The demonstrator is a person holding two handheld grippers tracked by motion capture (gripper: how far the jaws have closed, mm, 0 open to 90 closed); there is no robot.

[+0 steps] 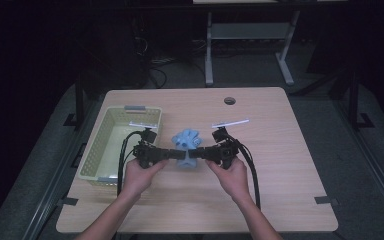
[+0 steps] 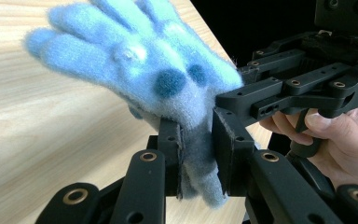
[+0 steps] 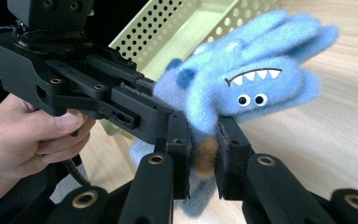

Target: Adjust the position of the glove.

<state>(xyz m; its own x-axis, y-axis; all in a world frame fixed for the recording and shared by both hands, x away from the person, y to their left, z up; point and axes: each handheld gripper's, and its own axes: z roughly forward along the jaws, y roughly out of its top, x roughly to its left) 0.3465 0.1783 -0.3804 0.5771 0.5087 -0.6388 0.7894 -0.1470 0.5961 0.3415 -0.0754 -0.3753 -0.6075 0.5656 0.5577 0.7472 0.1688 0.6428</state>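
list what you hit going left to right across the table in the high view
green basket → left gripper → blue plush glove → right gripper → bare table on the right side

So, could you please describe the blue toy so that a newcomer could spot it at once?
On the wooden table, just right of the pale green perforated basket, both grippers meet from opposite sides. Between them is a fuzzy light blue plush monster, with small eyes, a zigzag white-toothed mouth and darker blue spots. It is the one soft, blue thing there, pinched in both pairs of jaws.
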